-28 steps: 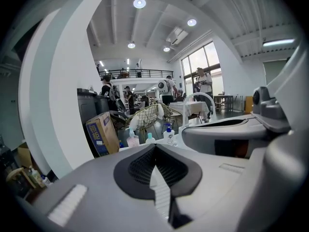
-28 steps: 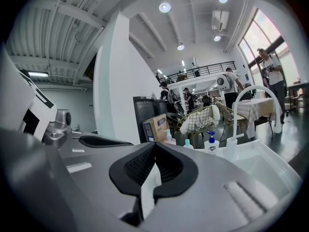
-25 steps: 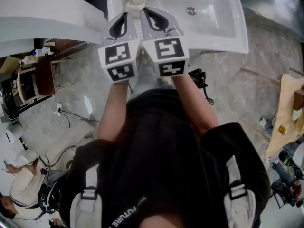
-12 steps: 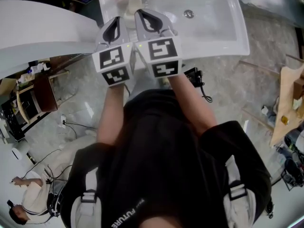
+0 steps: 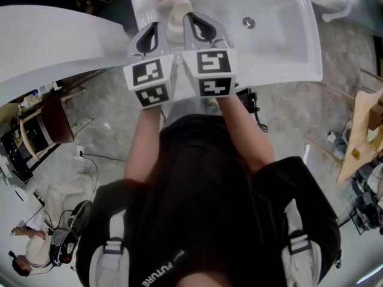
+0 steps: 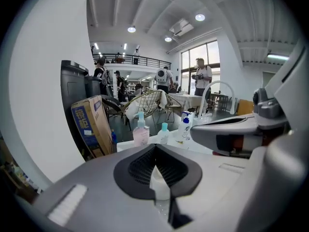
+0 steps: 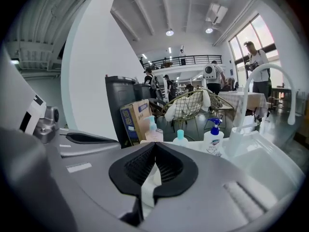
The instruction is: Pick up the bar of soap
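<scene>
A cream bar of soap (image 5: 178,14) sits on the left rim of the white sink (image 5: 299,46), between the tips of my two grippers. My left gripper (image 5: 157,25) is just left of it and my right gripper (image 5: 188,17) just right, side by side, both shut with nothing between their jaws. In the left gripper view the jaws (image 6: 155,147) meet, and a pale shape (image 6: 160,183) that may be the soap shows below them. The right gripper view shows the same: closed jaws (image 7: 154,146) over a pale shape (image 7: 150,185).
A pink bottle (image 7: 153,128), a teal-capped bottle (image 7: 180,137) and a white pump bottle (image 7: 214,137) stand on the sink's back rim. A curved white faucet (image 7: 270,79) rises at the right. A cardboard box (image 6: 89,124) and a white curved wall (image 5: 54,46) are at the left.
Both grippers have moved forward and down together over the sink's left rim. The soap, earlier just ahead of their tips, now sits between them. Jaws stay shut.
</scene>
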`<state>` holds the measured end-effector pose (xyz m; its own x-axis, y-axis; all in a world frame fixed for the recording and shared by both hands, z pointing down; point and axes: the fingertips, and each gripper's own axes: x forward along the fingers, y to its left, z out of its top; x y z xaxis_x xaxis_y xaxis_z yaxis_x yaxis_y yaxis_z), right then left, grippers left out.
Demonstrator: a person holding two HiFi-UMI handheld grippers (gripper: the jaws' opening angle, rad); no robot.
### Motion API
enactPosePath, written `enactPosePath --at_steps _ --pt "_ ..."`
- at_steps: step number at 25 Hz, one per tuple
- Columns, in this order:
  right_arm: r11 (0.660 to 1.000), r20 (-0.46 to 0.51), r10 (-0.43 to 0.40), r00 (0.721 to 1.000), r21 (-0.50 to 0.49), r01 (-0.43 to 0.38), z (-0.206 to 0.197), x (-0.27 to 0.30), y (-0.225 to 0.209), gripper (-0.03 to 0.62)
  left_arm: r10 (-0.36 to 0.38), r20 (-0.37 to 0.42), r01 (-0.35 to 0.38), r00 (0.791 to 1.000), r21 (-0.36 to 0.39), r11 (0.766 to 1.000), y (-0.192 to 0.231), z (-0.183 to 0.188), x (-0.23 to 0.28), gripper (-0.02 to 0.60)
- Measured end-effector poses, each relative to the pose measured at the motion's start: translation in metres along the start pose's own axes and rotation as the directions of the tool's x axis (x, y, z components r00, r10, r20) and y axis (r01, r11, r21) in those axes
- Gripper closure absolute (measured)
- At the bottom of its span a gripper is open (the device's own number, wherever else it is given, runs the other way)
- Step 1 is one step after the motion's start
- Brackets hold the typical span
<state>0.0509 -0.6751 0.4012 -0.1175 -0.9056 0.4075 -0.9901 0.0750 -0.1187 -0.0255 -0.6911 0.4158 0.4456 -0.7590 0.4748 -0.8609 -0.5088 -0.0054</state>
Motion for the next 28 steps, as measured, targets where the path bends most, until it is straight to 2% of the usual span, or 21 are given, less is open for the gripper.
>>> enactPosePath --at_steps 2,6,13,21,28 --pt "1.0 -0.028 -0.03 0.999 0.004 0.03 -0.008 0.013 -0.005 0.577 -0.002 -0.017 0.002 1.0 -0.015 1.0 0.007 -0.006 0.01 0.583" --pt "0.998 -0.086 -0.055 0.995 0.015 0.056 -0.022 0.039 -0.007 0.527 -0.007 -0.043 0.005 0.999 -0.039 0.999 0.023 -0.015 0.027 0.583" --pt "0.996 -0.208 -0.059 0.976 0.047 0.07 -0.053 0.084 -0.005 0.341 -0.013 -0.08 0.008 0.997 -0.068 0.998 0.047 -0.028 0.049 0.583" --pt "0.991 -0.334 -0.066 0.94 0.09 0.102 -0.094 0.133 -0.008 0.194 -0.021 -0.119 0.01 0.993 -0.09 0.996 0.074 -0.043 0.07 0.583" --pt "0.971 -0.446 -0.09 0.89 0.159 0.178 -0.125 0.163 -0.024 0.184 -0.044 -0.145 0.028 0.988 -0.108 0.994 0.083 -0.056 0.082 0.583"
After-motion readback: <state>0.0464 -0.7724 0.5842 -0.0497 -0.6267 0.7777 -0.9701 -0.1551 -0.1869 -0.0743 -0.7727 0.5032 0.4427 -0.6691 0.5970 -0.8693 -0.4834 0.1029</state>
